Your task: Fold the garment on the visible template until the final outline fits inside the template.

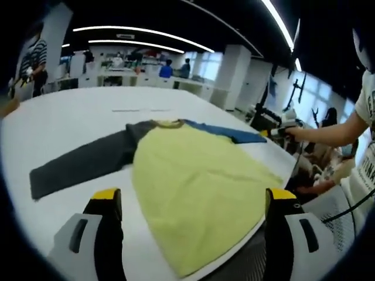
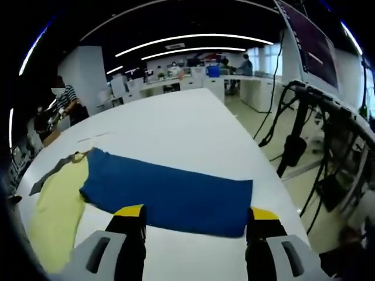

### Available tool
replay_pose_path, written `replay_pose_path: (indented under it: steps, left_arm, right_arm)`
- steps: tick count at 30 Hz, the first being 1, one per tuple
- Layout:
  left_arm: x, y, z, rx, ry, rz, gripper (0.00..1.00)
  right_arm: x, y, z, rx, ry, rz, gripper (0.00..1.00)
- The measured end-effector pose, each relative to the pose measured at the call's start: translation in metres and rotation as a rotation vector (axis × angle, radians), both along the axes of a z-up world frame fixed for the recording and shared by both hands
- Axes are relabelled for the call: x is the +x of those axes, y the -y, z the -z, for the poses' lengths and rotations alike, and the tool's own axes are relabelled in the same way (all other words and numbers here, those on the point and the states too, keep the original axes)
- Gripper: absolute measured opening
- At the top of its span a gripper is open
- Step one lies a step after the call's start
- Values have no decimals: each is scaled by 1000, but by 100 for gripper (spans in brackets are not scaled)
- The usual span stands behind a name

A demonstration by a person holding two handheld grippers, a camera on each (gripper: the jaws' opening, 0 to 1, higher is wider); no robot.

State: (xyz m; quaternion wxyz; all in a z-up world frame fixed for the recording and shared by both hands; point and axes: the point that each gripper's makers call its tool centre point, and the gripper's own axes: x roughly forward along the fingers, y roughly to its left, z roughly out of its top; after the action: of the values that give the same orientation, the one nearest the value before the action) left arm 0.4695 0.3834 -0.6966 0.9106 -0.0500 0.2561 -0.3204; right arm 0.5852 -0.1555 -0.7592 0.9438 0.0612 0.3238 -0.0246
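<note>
Left gripper (image 1: pixel 190 202): yellow-tipped jaws spread wide with nothing between them, hanging over the hem end of the shirt's body.
Right gripper (image 2: pixel 196 219): jaws likewise parted and empty, poised just short of the cuff end of the blue sleeve; in the left gripper view it shows at the far end of that sleeve (image 1: pixel 275 133), held out by a person's arm in a white printed top.
Garment: long-sleeved cloth shirt (image 1: pixel 193 175) with a pale yellow-green body, one dark grey sleeve (image 1: pixel 88 161) and one blue sleeve (image 2: pixel 167 196).
Position: spread flat on the broad white table (image 1: pixel 70 117), its hem right at the table's near edge.
Long axis: sleeve tip to sleeve tip, both sleeves stretched out to opposite sides of the body; the grey one angles back toward the hem side.
Pointing: collar (image 1: pixel 169 123) away from the left gripper toward the table's middle, hem toward that gripper.
Surface: body mostly smooth with a few soft creases; blue sleeve lies flat and straight.
Template: I cannot make out any outline under the shirt.
Beyond the table: desks, people and long ceiling lights.
</note>
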Motion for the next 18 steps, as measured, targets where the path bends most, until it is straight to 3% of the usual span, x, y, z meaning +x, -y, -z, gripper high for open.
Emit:
replay_pose_path:
  steps: [5, 13, 18]
  left_arm:
    - [0, 5, -2, 4, 9, 14, 99]
    - [2, 7, -2, -8, 5, 8, 99]
    - [4, 11, -5, -16, 18, 15, 99]
  right_arm:
    - [-2, 27, 21, -24, -58, 51, 48]
    - [-4, 41, 24, -92, -82, 80, 32]
    - [-3, 42, 25, -138, -79, 77, 27]
